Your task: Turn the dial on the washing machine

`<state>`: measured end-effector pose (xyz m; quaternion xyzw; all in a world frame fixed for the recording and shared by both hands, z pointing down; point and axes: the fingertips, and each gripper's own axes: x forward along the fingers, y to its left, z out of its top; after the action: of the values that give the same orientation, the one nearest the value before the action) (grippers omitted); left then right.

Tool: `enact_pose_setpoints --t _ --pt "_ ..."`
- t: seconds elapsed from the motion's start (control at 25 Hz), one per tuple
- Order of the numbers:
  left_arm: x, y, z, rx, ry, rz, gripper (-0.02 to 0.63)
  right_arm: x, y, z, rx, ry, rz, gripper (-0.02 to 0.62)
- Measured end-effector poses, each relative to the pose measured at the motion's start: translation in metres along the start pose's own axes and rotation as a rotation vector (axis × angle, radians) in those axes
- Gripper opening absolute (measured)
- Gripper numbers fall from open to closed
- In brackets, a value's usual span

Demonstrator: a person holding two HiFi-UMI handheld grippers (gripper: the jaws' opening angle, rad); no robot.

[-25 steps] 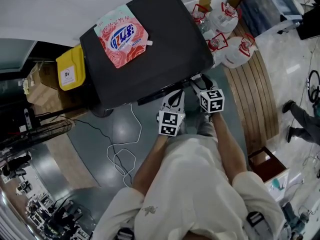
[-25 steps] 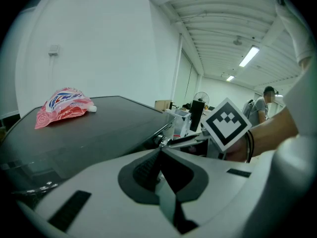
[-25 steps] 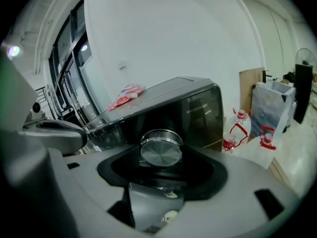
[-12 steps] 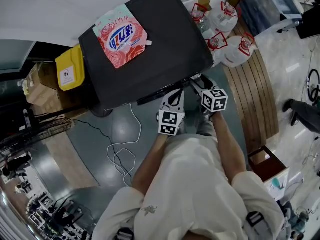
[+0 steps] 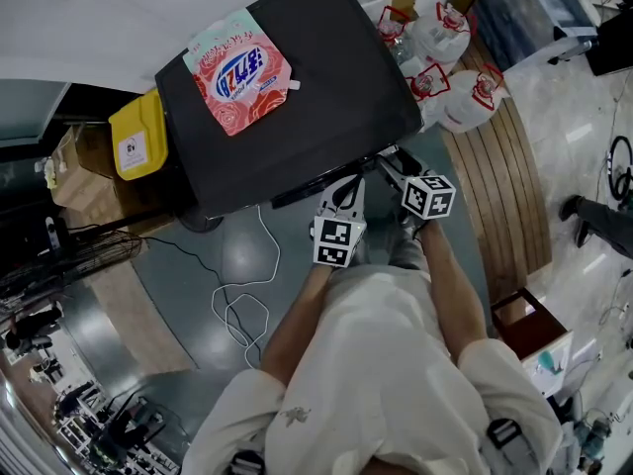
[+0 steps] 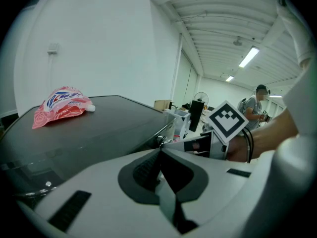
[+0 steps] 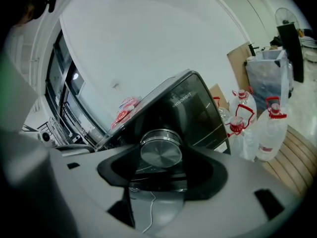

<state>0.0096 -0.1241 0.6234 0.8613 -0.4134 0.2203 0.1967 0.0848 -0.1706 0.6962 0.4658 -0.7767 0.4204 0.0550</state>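
Note:
The black washing machine (image 5: pixel 297 127) fills the upper middle of the head view, with a pink detergent pouch (image 5: pixel 242 72) lying on its lid. Its round silver dial (image 7: pixel 161 151) sits on the front panel, between the jaws in the right gripper view. My right gripper (image 5: pixel 391 163) is at the panel's right end, shut on the dial. My left gripper (image 5: pixel 352 184) hovers just to its left, near the front edge, shut and holding nothing. In the left gripper view, the right gripper's marker cube (image 6: pixel 226 125) shows beside the machine's front corner.
A yellow container (image 5: pixel 138 137) stands left of the machine. Several water jugs with red handles (image 5: pixel 450 57) crowd its right side, next to wooden floor slats (image 5: pixel 504 166). A white cable (image 5: pixel 242 305) loops on the floor in front. A floor fan (image 5: pixel 79 255) is at the left.
The right gripper's marker cube has rolled and drifted slightly to the right while its tips stayed at the dial. The left gripper has stayed where it was.

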Motion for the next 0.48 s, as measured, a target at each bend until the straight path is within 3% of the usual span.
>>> enact_pose_setpoints --t 0.48 --pt "-0.0003 0.0002 -0.0018 -0.001 0.006 0.003 0.012 -0.0006 -0.0010 0.0010 0.154 -0.032 0.061 0.276"
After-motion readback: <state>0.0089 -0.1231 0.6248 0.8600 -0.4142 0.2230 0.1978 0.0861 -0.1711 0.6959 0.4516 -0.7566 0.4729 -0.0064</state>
